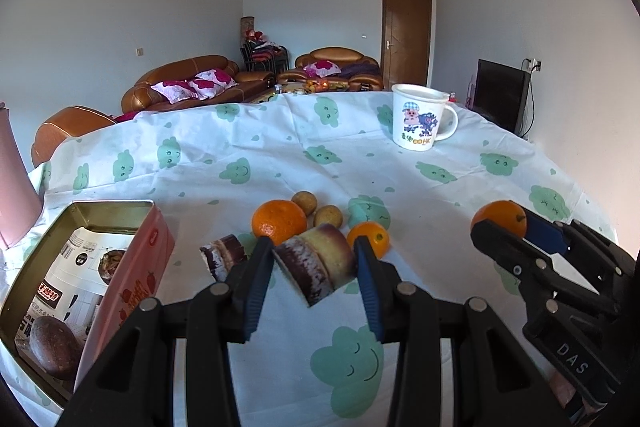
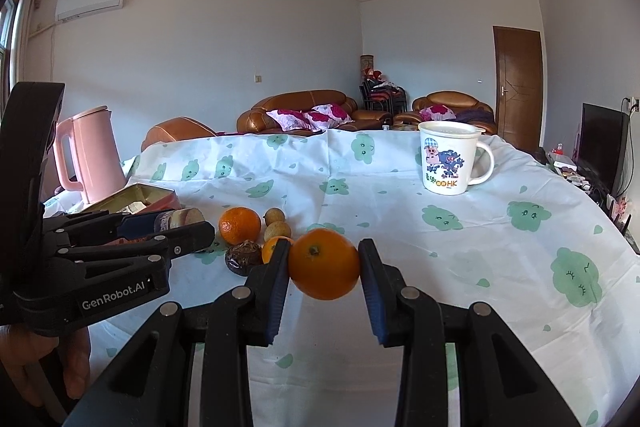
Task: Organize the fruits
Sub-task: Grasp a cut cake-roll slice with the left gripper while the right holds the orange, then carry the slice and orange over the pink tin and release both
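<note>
A halved passion fruit [image 1: 316, 267] is clamped between the jaws of the left gripper [image 1: 316, 267], lifted just above the cloud-print tablecloth [image 1: 280, 167]. An orange [image 2: 324, 264] is gripped between the jaws of the right gripper [image 2: 324, 267]. More oranges and two longans [image 1: 316, 209] lie just beyond. Both pickups appear made; next, each fruit likely needs carrying to the open pink tin [image 1: 132, 275] at left.

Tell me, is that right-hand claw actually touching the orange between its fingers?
Touching. In the right wrist view, the right gripper has both blue pads pressed against the orange, with no gap on either side.
</note>
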Tool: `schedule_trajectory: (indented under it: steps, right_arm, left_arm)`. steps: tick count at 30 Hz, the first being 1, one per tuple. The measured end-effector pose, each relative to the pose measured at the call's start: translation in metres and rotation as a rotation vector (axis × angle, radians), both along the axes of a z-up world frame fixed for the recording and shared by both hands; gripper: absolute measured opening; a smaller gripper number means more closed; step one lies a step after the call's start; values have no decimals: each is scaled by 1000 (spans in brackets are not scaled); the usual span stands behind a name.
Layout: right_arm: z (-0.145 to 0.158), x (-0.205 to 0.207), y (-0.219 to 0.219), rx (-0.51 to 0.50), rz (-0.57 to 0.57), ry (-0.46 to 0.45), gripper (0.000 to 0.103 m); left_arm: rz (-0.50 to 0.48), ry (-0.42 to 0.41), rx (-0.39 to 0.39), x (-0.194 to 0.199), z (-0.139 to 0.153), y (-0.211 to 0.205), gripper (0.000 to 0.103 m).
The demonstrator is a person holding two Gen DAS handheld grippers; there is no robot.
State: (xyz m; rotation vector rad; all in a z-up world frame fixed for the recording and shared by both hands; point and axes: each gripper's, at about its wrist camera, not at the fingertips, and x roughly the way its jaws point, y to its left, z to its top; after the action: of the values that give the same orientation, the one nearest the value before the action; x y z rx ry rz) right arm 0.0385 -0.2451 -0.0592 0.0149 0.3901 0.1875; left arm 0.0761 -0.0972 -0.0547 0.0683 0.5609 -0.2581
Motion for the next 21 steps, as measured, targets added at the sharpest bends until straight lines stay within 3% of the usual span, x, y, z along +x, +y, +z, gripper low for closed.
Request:
schedule_trajectory:
  steps: [21]
  right_arm:
    - [3,-5,2,-33,-65,-32,36]
  left_arm:
    - [24,-100,14,-17,9,-1,43]
